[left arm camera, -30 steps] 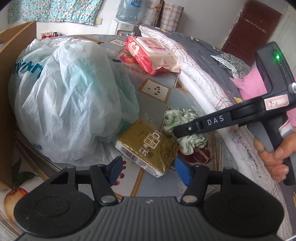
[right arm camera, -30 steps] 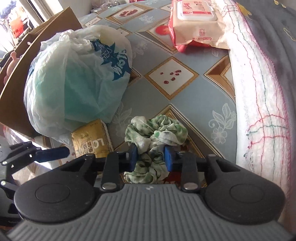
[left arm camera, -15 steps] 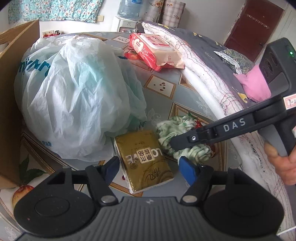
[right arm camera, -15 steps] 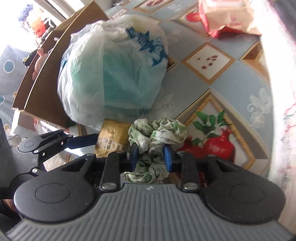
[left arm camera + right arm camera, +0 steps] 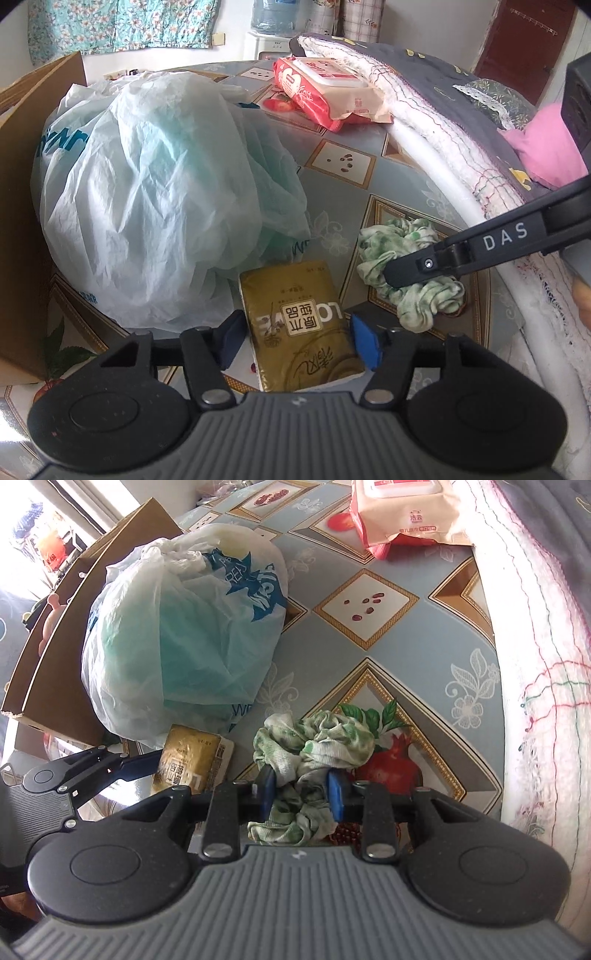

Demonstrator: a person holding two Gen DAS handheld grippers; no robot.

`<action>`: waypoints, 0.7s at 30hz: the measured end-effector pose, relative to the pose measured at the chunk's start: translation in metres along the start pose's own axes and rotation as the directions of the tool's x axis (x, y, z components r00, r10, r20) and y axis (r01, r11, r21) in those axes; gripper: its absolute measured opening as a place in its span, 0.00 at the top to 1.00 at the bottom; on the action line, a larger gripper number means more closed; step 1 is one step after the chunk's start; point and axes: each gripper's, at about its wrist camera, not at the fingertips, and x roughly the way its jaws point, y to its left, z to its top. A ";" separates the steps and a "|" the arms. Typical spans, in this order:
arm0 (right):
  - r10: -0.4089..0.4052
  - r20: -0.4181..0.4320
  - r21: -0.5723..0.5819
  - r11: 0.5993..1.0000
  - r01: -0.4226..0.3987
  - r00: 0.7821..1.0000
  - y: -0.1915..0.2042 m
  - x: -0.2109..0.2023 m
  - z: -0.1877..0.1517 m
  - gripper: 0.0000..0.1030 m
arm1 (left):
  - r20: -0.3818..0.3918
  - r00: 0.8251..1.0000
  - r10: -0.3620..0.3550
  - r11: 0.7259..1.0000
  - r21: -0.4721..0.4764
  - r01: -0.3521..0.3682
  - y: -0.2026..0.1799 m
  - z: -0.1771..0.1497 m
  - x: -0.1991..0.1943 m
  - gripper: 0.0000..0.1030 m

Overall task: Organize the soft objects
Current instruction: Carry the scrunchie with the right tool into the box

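Observation:
A gold tissue pack (image 5: 295, 295) lies flat on the patterned table (image 5: 332, 218). My left gripper (image 5: 297, 341) straddles it, and its jaws are closing with the blue pads just at the pack's sides. A crumpled green-and-white cloth (image 5: 321, 738) rests beside the pack (image 5: 188, 753). My right gripper (image 5: 301, 794) is shut on the cloth's near part. In the left wrist view the right gripper's finger (image 5: 424, 264) crosses over the cloth (image 5: 388, 240). The left gripper's fingers (image 5: 122, 768) show at the left of the right wrist view.
A big white-and-teal plastic bag (image 5: 147, 192) bulges just behind the pack, against a cardboard box (image 5: 18, 184). A red wet-wipes pack (image 5: 325, 88) lies at the far side. A folded quilt (image 5: 461, 147) with a pink cloth (image 5: 543, 147) borders the right.
My left gripper has come down over the gold pack, which now lies between its jaws instead of ahead of them. The right gripper keeps its hold on the cloth.

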 end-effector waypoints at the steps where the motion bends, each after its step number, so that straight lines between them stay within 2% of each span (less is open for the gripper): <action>1: 0.001 0.005 0.001 1.000 -0.001 1.000 0.000 -0.002 0.000 0.73 | 0.003 1.000 -0.004 1.000 -0.001 0.004 0.001 0.000 -0.001 0.41; 8: 0.020 0.073 -0.003 1.000 -0.020 0.997 0.014 -0.034 0.004 0.73 | 0.026 0.998 -0.060 0.998 -0.022 0.061 0.010 -0.001 -0.025 0.42; 14: 0.091 0.151 -0.058 0.995 -0.083 0.984 0.055 -0.070 0.023 0.73 | 0.110 0.985 -0.130 0.990 -0.034 0.135 0.031 0.004 -0.079 0.42; 18: 0.167 0.201 -0.133 0.981 -0.142 0.965 0.098 -0.087 0.044 0.73 | 0.210 0.972 -0.107 0.992 -0.049 0.119 0.060 0.010 -0.126 0.42; 21: 0.228 0.219 -0.192 0.963 -0.188 0.949 0.133 -0.090 0.062 0.73 | 0.295 0.955 -0.039 0.992 -0.103 0.073 0.093 0.012 -0.163 0.42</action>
